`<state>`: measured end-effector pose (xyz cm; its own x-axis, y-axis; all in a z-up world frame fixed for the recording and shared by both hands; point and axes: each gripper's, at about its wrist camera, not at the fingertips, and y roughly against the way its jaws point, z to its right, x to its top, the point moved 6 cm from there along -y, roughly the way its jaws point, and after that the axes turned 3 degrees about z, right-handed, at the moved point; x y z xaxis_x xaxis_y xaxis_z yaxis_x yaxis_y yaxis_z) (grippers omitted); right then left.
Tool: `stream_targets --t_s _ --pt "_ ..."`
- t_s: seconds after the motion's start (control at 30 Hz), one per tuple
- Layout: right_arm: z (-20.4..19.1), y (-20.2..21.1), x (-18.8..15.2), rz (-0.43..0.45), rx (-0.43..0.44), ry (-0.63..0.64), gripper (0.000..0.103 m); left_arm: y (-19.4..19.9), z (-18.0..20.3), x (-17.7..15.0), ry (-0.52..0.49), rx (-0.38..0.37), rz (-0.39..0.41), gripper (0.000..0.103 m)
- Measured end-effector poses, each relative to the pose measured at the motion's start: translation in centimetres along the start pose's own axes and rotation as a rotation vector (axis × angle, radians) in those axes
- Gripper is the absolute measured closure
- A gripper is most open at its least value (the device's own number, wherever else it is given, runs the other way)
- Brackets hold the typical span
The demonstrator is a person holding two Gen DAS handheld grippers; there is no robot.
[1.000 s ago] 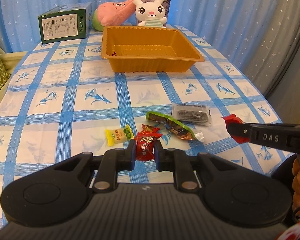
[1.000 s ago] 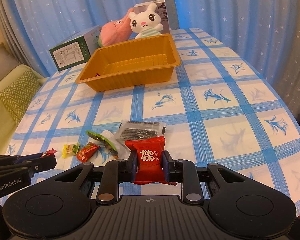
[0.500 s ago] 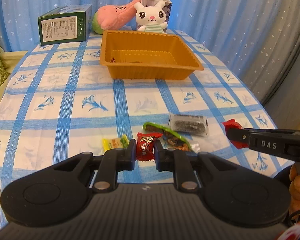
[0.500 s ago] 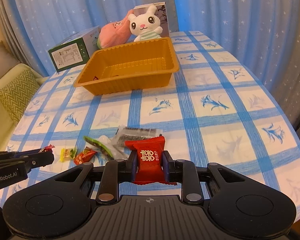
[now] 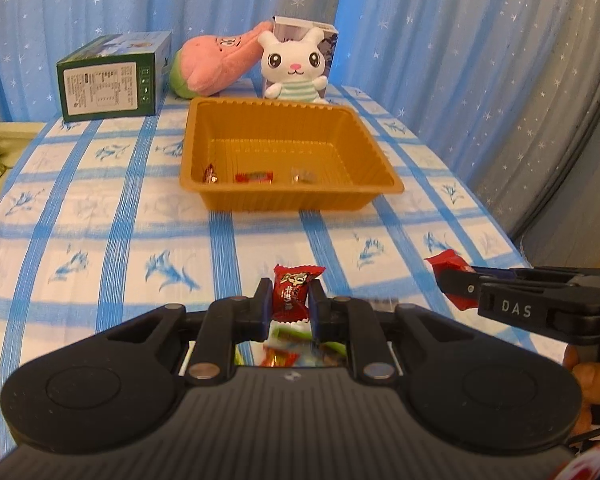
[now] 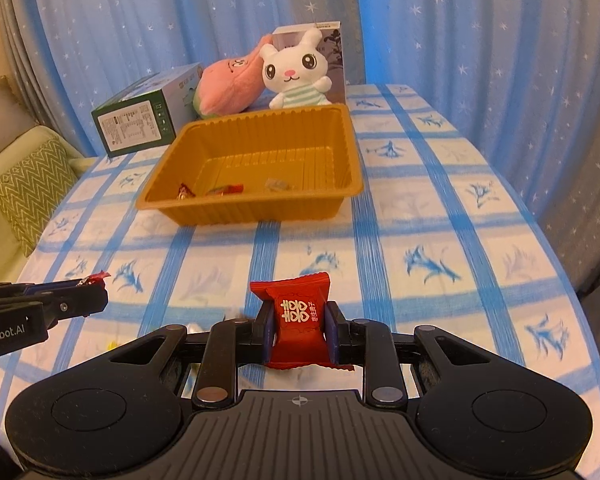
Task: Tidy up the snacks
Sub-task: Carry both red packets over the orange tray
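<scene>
My left gripper (image 5: 289, 303) is shut on a small red wrapped candy (image 5: 294, 290), held above the checked tablecloth. My right gripper (image 6: 299, 326) is shut on a red square snack packet (image 6: 298, 322) with gold characters. An orange plastic tray (image 5: 220, 196) stands farther back on the table, and three small wrapped sweets (image 5: 254, 176) lie along its near wall. In the left wrist view the right gripper (image 5: 454, 285) reaches in from the right with its red packet (image 5: 444, 261). The left gripper (image 6: 96, 294) shows at the left edge of the right wrist view. Loose snacks (image 5: 284, 354) lie under the left gripper, mostly hidden.
Behind the tray stand a green box (image 5: 112, 80), a pink plush (image 5: 216, 60), a white rabbit plush (image 5: 294, 66) and a card box (image 6: 332, 52). Blue star curtains hang behind. A sofa with a zigzag cushion (image 6: 28, 184) lies left of the table. A hand (image 5: 588, 376) grips the right tool.
Both grippers have moved forward toward the tray and risen a little, each keeping its candy. The loose snacks on the cloth have slid down under the grippers, and the tray's inside shows more.
</scene>
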<state>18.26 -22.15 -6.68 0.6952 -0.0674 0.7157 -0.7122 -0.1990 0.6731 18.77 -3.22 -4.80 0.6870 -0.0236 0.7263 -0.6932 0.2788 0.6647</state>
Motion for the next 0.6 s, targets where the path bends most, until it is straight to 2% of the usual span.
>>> stream_targets --t_s 0.33,0.6 --pt "0.1 -3.1 4.1 0.015 0.010 0.038 0.077 -3.3 -0.3 3.9 0.011 -0.010 0.011 0.087" --pt "0.3 -6.0 8.4 0.019 0.036 0.018 0.077 -6.5 -1.3 7.3 0.030 -0.005 0.020 0.087"
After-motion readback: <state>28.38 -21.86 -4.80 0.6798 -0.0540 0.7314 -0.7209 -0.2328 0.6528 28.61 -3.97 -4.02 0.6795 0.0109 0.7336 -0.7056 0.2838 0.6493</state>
